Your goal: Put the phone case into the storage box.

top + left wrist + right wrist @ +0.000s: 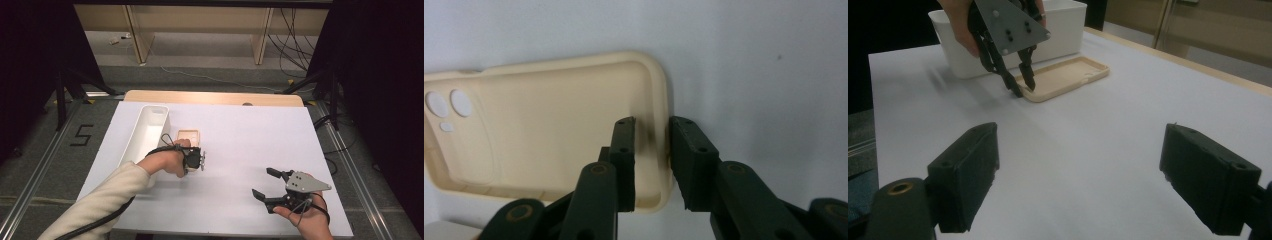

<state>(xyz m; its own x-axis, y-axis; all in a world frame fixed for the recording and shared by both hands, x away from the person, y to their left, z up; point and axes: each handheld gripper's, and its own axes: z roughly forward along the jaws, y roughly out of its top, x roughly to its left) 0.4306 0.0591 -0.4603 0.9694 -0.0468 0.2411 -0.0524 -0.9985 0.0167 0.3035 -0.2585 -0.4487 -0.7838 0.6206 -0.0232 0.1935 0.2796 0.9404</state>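
White paper covers the table (235,150), with a strip of bare wood along its far edge and a grey floor beyond. On that sheet the left gripper (651,165) points down at the near short end of a cream phone case (544,130), one jaw inside the case and the other outside, so the raised rim stands between them; the gap is narrow, yet whether the pads press the rim cannot be told, since a slit shows on either side of it. The case lies flat with its hollow side up, its camera holes at the end away from the gripper. In the right gripper view the same case (1063,77) sits just beside a long white bin (998,35), apart from its wall, with the left gripper (1020,82) and the hand above it standing over the near end. From above, the case (188,135) lies to the right of the bin (145,135). Well to the right of the case and nearer the person, the right gripper (265,184) rests in the right hand (307,220) with its jaws wide apart and nothing between them.
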